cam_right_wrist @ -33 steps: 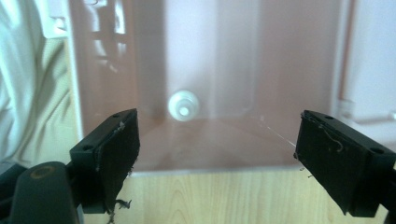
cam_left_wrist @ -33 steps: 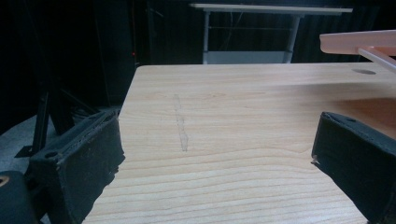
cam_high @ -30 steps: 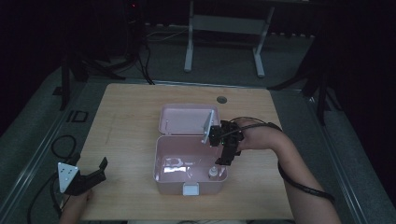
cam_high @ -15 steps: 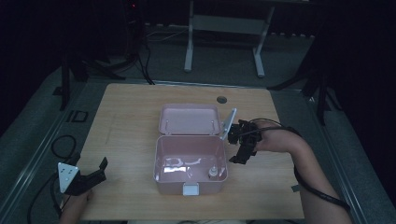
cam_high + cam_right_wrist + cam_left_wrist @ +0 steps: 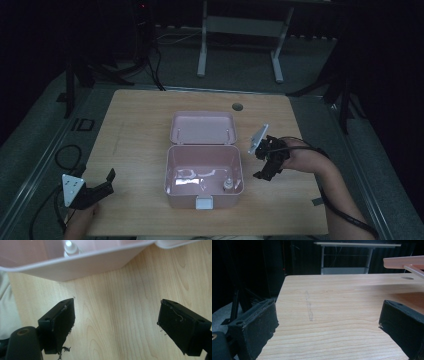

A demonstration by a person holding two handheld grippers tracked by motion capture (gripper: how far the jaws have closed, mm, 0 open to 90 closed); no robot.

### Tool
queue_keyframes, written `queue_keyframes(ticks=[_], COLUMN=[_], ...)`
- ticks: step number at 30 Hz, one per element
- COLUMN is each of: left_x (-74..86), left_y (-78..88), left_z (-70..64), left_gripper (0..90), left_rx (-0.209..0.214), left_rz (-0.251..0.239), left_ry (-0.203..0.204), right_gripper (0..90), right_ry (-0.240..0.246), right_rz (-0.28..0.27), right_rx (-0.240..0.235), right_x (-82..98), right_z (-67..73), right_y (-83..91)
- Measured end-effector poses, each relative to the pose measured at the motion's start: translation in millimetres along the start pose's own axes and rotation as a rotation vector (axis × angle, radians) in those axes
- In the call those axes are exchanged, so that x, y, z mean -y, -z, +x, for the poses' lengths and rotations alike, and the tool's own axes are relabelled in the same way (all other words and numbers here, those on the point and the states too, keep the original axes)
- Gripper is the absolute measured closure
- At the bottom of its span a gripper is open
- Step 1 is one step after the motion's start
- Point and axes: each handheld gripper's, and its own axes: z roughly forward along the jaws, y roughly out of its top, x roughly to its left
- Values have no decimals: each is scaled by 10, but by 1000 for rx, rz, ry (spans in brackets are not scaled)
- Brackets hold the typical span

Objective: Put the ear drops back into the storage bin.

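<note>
- Box [image 5: 204, 177], pink plastic, one: stands open at the middle of the wooden table [image 5: 135, 140], lid [image 5: 202, 127] laid back flat behind it, pale latch on the front wall
- Bottle [image 5: 227, 185], small and pale, one: upright inside the box, at its front right corner; the right gripper view shows its cap [image 5: 69, 244] just over the rim
- Right gripper [image 5: 266, 165], one: held just beside the box's right wall, above bare wood; jaws spread wide, nothing between them
- Left gripper [image 5: 102, 186], one: low at the near left of the table, well apart from the box; jaws likewise wide apart and empty, pointing over bare wood
- Hole in the tabletop [image 5: 237, 106], one, behind the lid
- Risk, judged: the right gripper sits close to the box wall, so a careless swing back in could knock the box or shove it along the table, since the other gripper is not steadying it
- Risk, judged: the bottle is small and stands free near the wall; a bump to the box, or a lid swung down fast, could tip it over
- Risk, judged: the trailing cable at the right forearm could snag the table edge
</note>
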Motion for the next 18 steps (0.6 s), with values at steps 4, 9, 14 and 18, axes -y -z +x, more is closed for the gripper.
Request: queue_keyframes(ticks=[4,9,14,18], left_x=[0,0,0,0], left_y=[0,1,1,2], left_z=[0,-1,-2,-2], left_gripper=[19,20,20,20], left_rx=[0,1,0,0], left_rz=[0,-1,-1,-1], left_ry=[-1,-2,-2,-2], right_gripper=[139,139,140,140], right_ry=[-29,-68,-122,-163], right_rz=[-29,-41,-65,-95], right_rx=[10,26,31,47], right_x=[133,329,538,696], right_z=[-15,-8,-1,7], right_y=[-137,-327,-505,-598])
